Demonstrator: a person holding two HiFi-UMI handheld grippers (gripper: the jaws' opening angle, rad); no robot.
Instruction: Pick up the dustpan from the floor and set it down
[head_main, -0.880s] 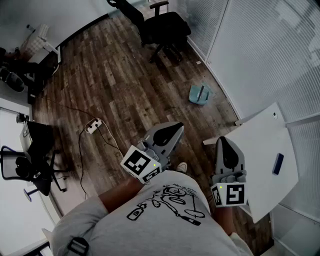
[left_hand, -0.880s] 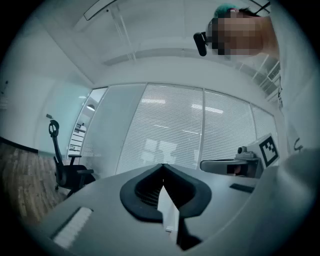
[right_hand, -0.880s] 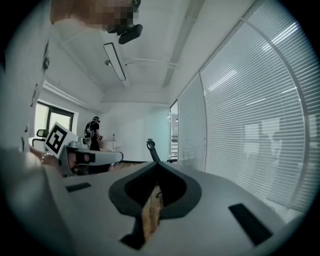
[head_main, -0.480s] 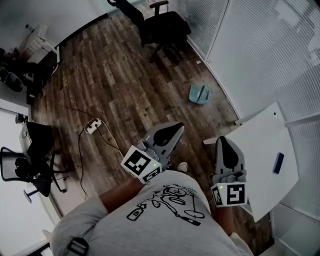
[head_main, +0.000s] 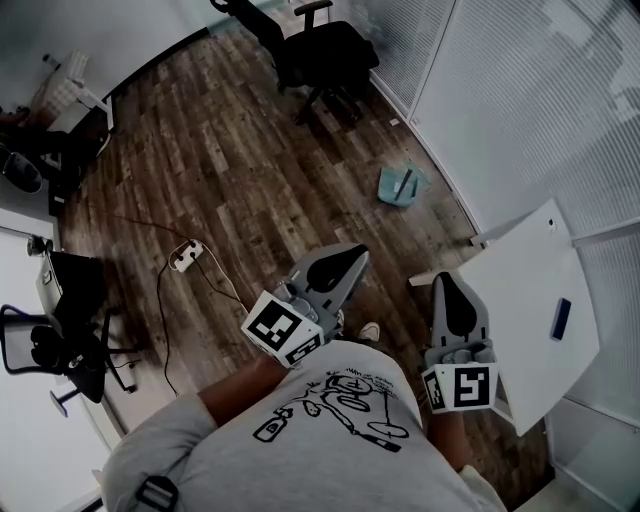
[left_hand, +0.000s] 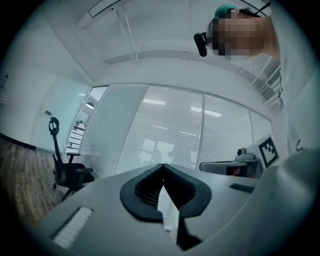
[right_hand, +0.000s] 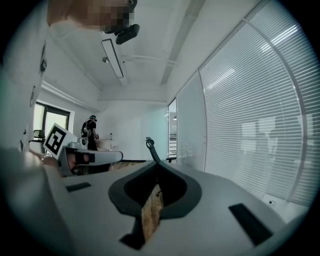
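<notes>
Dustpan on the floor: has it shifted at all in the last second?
No. The dustpan lies at the same spot on the wooden floor, just as close to the foot of the blinds wall.

We see a dark wooden plank floor (head_main: 230, 180) running up to a wall of closed white blinds (head_main: 520, 110). A black office chair (head_main: 320, 50) stands at the far end, close to the blinds. A white counter (head_main: 530, 300) sits at the right against that wall, with a small dark flat object (head_main: 561, 318) lying on it; we cannot tell what it is. A white power strip (head_main: 186, 254) lies on the floor, its thin cable (head_main: 163, 300) trailing off. Another black chair (head_main: 60, 340) stands at the left edge. In the right gripper view we make out a person (right_hand: 90, 132) standing far off, under a long ceiling light (right_hand: 112, 57).
</notes>
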